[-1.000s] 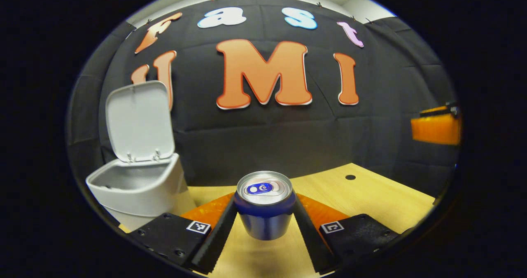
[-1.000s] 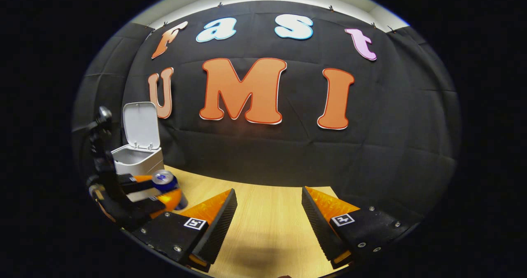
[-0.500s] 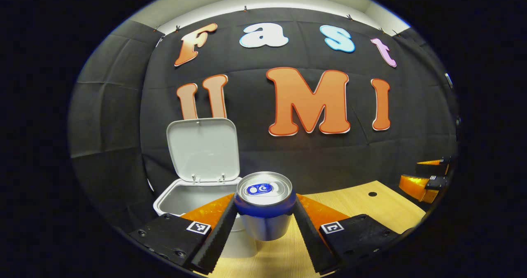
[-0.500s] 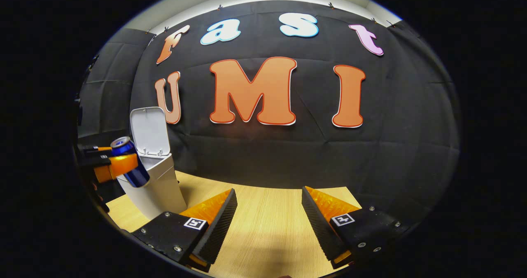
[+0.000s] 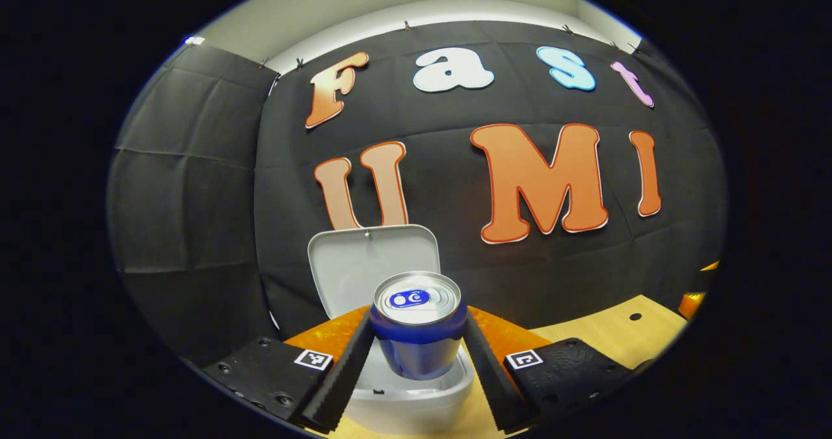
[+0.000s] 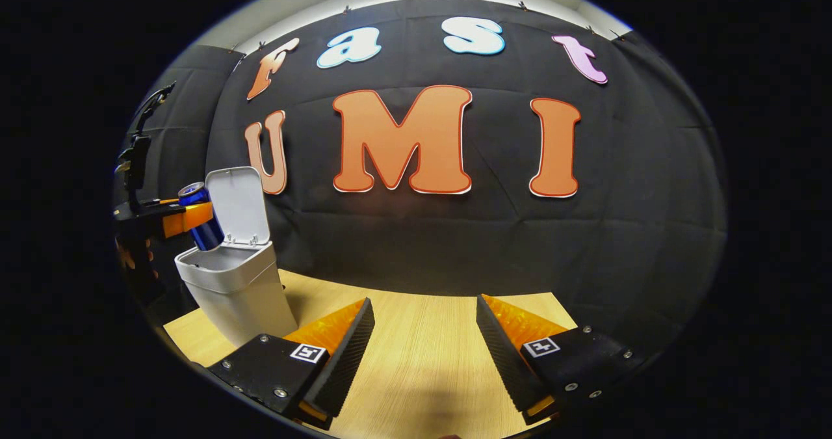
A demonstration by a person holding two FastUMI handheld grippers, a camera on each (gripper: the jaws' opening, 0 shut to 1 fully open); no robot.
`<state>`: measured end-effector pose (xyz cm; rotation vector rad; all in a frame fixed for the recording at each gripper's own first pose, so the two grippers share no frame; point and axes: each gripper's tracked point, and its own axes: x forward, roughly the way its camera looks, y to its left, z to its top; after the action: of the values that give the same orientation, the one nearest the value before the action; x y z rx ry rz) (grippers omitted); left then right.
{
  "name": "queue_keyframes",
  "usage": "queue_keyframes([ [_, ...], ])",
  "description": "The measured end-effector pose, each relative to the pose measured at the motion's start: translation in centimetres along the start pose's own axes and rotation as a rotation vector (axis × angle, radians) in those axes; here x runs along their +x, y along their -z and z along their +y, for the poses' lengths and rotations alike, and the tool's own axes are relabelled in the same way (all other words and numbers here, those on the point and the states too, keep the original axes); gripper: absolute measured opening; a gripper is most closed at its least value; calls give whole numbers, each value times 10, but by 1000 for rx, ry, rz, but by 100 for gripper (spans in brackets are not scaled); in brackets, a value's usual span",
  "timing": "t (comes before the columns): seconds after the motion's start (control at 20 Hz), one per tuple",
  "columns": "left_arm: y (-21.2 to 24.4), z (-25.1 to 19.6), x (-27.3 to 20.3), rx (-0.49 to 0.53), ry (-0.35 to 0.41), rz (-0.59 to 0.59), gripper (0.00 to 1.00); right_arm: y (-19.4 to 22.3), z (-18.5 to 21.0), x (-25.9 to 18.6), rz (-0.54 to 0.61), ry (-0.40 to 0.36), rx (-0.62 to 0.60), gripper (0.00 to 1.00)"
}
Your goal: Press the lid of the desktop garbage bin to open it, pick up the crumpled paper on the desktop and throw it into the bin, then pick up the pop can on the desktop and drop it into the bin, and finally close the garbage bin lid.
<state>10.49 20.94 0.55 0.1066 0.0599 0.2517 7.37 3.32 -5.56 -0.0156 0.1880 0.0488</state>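
Blue and silver, the pop can (image 5: 418,325) sits pinched between both fingers of my left gripper (image 5: 418,367), held in the air directly above the open mouth of the garbage bin (image 5: 416,397). Behind the can, the bin's lid (image 5: 364,263) stands raised against the cloth wall. From my right gripper (image 6: 422,354), whose fingers are spread apart with nothing between them, I see the bin standing on the wooden desktop (image 6: 416,361), off to its left.
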Motion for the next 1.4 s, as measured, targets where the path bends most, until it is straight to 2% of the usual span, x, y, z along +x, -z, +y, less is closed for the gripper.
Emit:
queue_keyframes([
  [0.35, 26, 26, 44, -89, -63, 22, 81, 6, 2, 6, 29, 17, -16, 94],
  [0.7, 75, 36, 58, -154, -91, 131, 84, 6, 4, 13, 42, 23, -30, 94],
  [0.85, 63, 41, 57, -139, -102, 95, 88, 8, 2, 17, 43, 25, -33, 94],
  [1.05, 36, 35, 56, -140, -81, 30, 88, 6, 3, 18, 45, 24, -29, 94],
  [1.4, 2, 40, 61, -174, -80, 28, 88, 5, 2, 12, 43, 30, -36, 94],
])
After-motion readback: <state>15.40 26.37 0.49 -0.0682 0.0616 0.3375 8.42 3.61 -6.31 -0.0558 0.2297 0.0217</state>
